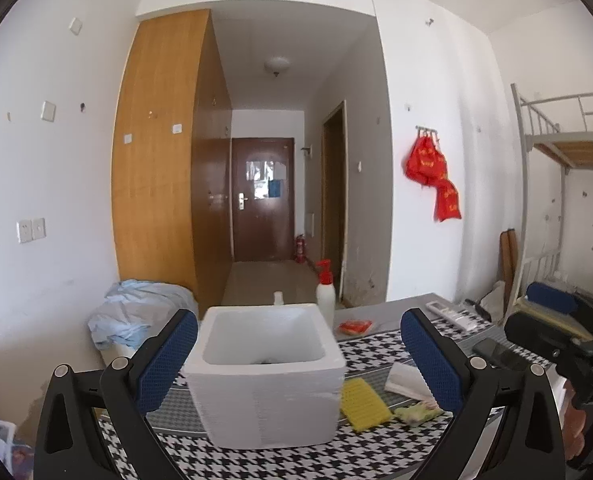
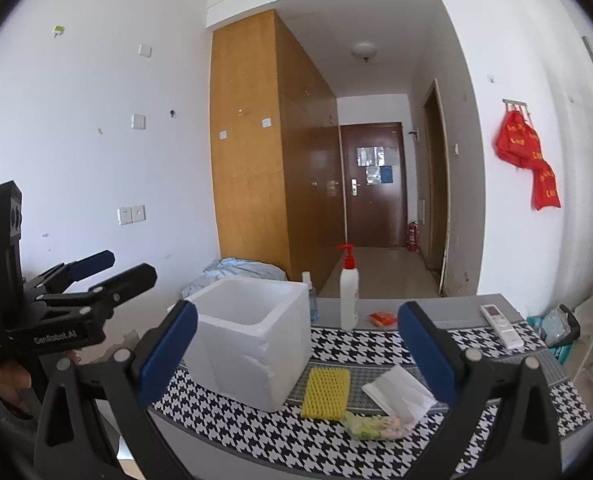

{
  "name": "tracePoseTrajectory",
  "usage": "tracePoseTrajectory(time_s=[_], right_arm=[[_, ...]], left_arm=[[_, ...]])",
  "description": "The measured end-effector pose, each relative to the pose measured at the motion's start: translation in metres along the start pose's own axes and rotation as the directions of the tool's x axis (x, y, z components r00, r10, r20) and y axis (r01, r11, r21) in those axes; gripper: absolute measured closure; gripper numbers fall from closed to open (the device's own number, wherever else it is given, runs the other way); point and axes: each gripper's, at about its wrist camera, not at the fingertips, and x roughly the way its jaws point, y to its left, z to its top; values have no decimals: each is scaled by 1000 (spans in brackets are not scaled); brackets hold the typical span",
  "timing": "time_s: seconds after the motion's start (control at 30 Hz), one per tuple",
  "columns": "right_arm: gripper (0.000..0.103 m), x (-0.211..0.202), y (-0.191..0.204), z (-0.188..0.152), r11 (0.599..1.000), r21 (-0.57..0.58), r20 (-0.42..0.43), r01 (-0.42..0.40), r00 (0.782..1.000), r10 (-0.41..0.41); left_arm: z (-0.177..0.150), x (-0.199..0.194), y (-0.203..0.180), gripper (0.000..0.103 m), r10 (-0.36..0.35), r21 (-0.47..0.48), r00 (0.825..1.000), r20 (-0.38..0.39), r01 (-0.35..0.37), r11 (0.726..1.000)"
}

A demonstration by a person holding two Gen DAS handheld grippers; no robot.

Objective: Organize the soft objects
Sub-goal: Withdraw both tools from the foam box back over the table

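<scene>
Fingers (image 1: 164, 360) wide apart, both grippers empty

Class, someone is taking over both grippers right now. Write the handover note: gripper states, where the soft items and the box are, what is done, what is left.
Left gripper: open, empty, facing the white foam box.
Right gripper: open, empty, held above the table's near edge.
The box stands open on the houndstooth tablecloth; its inside looks mostly empty, though its bottom is only partly visible.
Beside the box, all on the cloth: yellow foam net, white folded tissue pack, small green-pink soft item.
Done: nothing visibly packed.
Left: probably move those three into the box.
</scene>
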Motion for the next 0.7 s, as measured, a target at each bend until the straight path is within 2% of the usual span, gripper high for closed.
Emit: tracePoseTrajectory(time_s=[0.4,0.7], right_arm=[[2,-10,-13,-12,998,22,-9,56,998,-56],[2,-7,-30,-30,993,43,-47,106,993,-104]], left_arm=[[-13,8,-23,1,-60,5,998,-23,60,998],[-31,21,-41,1,-114,19,992,-49,115,993]])
